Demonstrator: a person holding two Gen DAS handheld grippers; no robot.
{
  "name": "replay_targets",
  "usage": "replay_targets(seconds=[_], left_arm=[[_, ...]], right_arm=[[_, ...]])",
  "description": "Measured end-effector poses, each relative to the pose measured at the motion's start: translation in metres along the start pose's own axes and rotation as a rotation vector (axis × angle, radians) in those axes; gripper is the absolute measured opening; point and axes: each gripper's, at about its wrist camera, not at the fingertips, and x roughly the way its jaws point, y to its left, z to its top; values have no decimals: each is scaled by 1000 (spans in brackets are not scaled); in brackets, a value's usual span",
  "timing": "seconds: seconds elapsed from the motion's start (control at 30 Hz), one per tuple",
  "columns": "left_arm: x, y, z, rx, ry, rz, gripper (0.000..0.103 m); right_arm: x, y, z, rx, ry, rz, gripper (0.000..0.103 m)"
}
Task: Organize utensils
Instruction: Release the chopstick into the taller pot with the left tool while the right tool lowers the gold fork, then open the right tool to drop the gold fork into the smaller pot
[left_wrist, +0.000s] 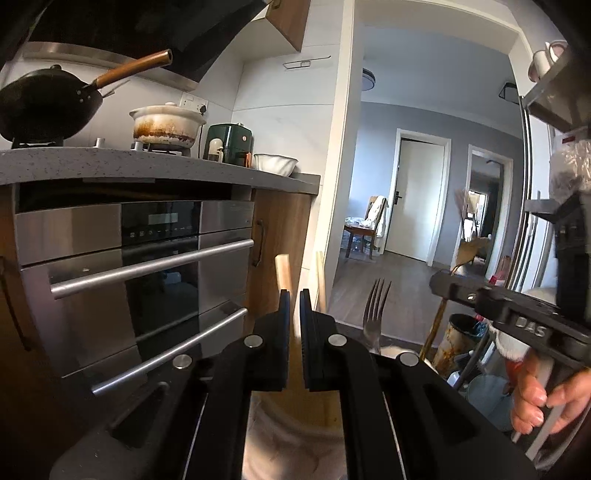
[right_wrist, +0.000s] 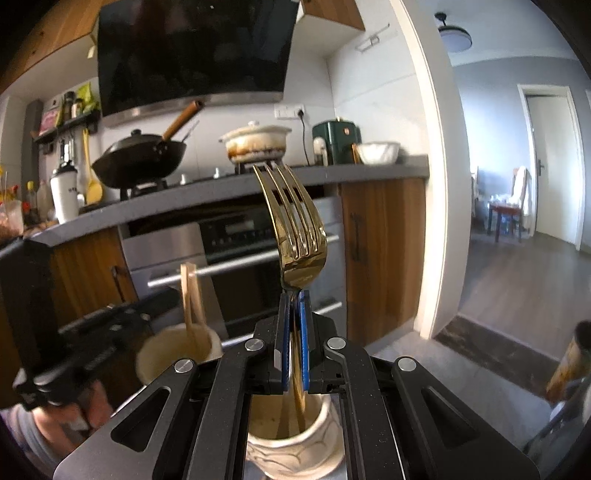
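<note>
My right gripper (right_wrist: 294, 295) is shut on a gold fork (right_wrist: 295, 218), tines up, its handle reaching down into a white ceramic cup (right_wrist: 295, 439) right below the jaws. My left gripper (left_wrist: 294, 295) is shut on pale wooden chopsticks (left_wrist: 283, 273) that stand up between its pads, over a cream cup (left_wrist: 291, 417) below. In the right wrist view the chopsticks (right_wrist: 192, 295) stand in that cream cup (right_wrist: 173, 354) at lower left, with the left gripper's body (right_wrist: 92, 332) beside it. The fork (left_wrist: 375, 314) and the right gripper's body (left_wrist: 517, 317) show at right in the left wrist view.
A grey countertop (right_wrist: 229, 184) carries a black wok (right_wrist: 140, 155), a white stained pot (right_wrist: 258, 142), a green appliance (right_wrist: 336, 142) and a white bowl (right_wrist: 378, 151). A steel oven (left_wrist: 140, 266) sits under it. A doorway (left_wrist: 424, 192) opens to a room at right.
</note>
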Motion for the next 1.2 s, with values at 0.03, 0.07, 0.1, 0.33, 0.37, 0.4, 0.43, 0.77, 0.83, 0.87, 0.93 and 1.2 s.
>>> replay_targets(seconds=[0.03,0.07,0.1,0.33,0.37,0.4,0.43,0.77,0.83,0.87,0.93,1.2], left_arm=[[-4,2,-2,-2,-1,2,5],[-7,3,-3,-3,1,6,5],[-10,4,-4,-5,3,9,5],[-17,5,-6,13,10,28,5],[-16,5,-6,16,15,28,6],[-16,4,-6,18,19,30,7],[-16,3,-6,20,25,32,12],[-30,-12,-5,53,2,28,59],[-34,-16,-5,63,-8,31,66],[-36,-17,-5,66,-11,35,69],[-41,-20,-5,65,-19,43,85],[-64,-24,0,44,-42,65,98]], right_arm=[[3,-2,-3,7,13,0,6],[5,-3,-5,13,21,2,6],[7,-5,-8,23,34,1,6],[16,-17,-16,56,74,-27,6],[18,-19,-16,60,79,-27,6],[20,-21,-16,63,90,-30,7],[22,-21,-16,61,96,-36,7],[19,-20,-18,33,99,-75,20],[15,-20,-17,41,92,-70,33],[14,-21,-17,44,89,-68,37],[8,-21,-17,42,82,-64,44],[-39,-16,-18,12,9,-44,87]])
